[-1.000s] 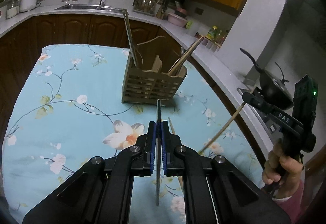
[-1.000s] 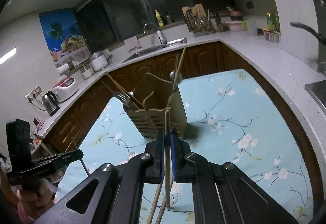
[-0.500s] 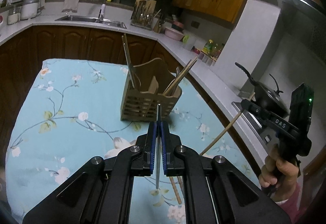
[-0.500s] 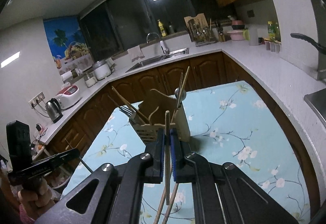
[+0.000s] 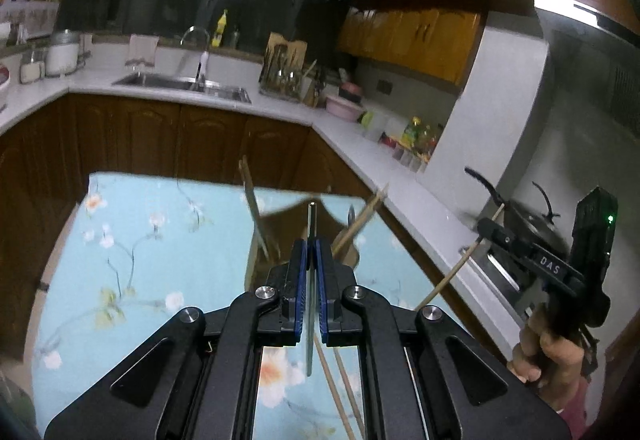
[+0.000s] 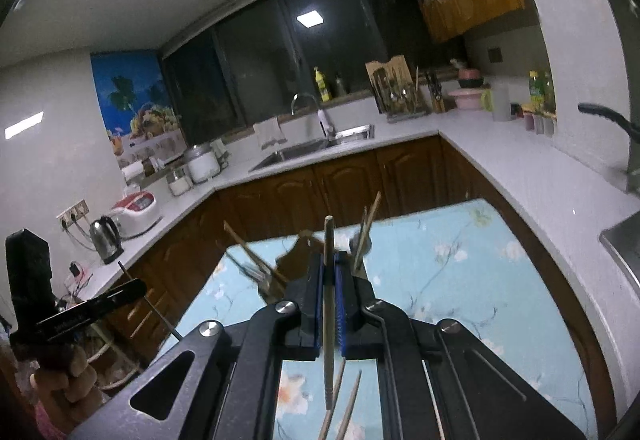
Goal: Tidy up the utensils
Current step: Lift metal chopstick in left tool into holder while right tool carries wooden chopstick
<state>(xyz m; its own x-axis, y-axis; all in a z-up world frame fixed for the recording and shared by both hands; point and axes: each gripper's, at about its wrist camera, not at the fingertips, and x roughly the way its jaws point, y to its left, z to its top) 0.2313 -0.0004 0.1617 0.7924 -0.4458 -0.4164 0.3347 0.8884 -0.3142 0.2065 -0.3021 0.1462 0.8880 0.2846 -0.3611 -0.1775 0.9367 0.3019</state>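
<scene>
My left gripper (image 5: 311, 245) is shut on a thin grey metal chopstick (image 5: 310, 292) that stands up between the blue pads. Behind it the slatted wooden utensil holder (image 5: 256, 264) is mostly hidden; chopsticks lean out of it. My right gripper (image 6: 329, 260) is shut on a wooden chopstick (image 6: 328, 304), and it shows at the right of the left wrist view (image 5: 486, 230). The holder (image 6: 300, 252) with a fork (image 6: 256, 274) sits just beyond it. Two loose wooden chopsticks (image 6: 346, 396) lie on the blue floral tablecloth (image 6: 460, 280) under the jaws.
White counters wrap around the table on the far and right sides. They carry a sink (image 5: 180, 82), a second utensil rack (image 5: 284, 72), a black wok (image 5: 532, 224) and a kettle (image 6: 106, 238). A hand (image 5: 548, 352) grips the right tool's handle.
Both grippers have risen and tipped up, each still holding its chopstick. The holder has dropped lower in both views and is now largely behind the jaws.
</scene>
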